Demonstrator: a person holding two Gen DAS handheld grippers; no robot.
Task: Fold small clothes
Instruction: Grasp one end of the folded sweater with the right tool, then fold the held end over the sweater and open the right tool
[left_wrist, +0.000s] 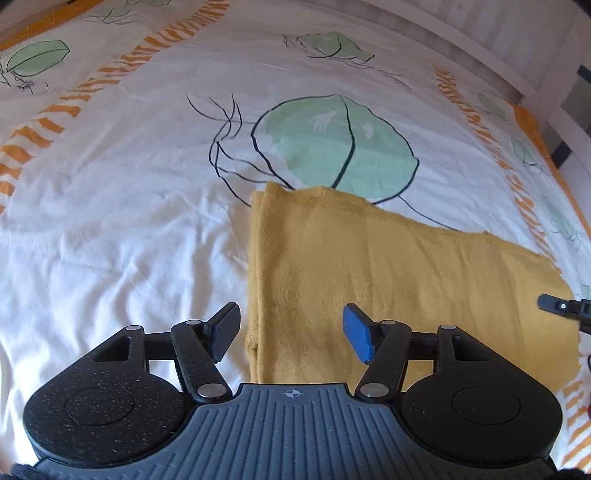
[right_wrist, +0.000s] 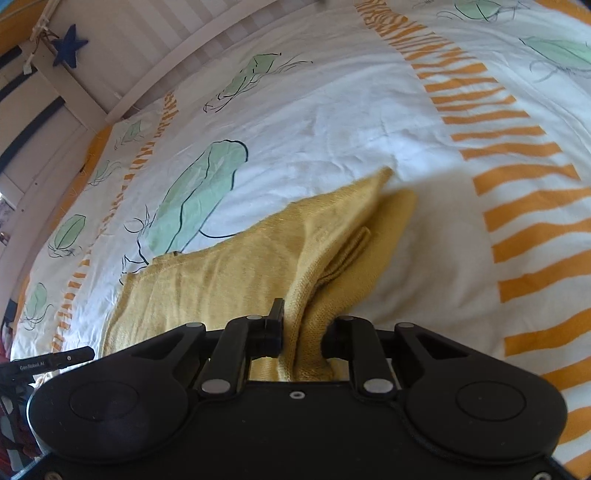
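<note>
A mustard-yellow knit garment (left_wrist: 369, 280) lies on the bed sheet, its left side folded into a straight edge. My left gripper (left_wrist: 291, 334) is open, hovering over the garment's near left part with nothing between its blue pads. The garment also shows in the right wrist view (right_wrist: 229, 273). My right gripper (right_wrist: 306, 332) is shut on a bunched edge of it and lifts that part off the sheet, so a flap hangs forward. The right gripper's tip also shows at the right edge of the left wrist view (left_wrist: 554, 304).
The white bed sheet (left_wrist: 110, 221) has green leaf prints and orange striped bands. A white slatted bed frame (right_wrist: 155, 48) runs along the far side, with a blue star (right_wrist: 68, 46) hanging on it. The left gripper's tip (right_wrist: 55, 360) shows at the lower left.
</note>
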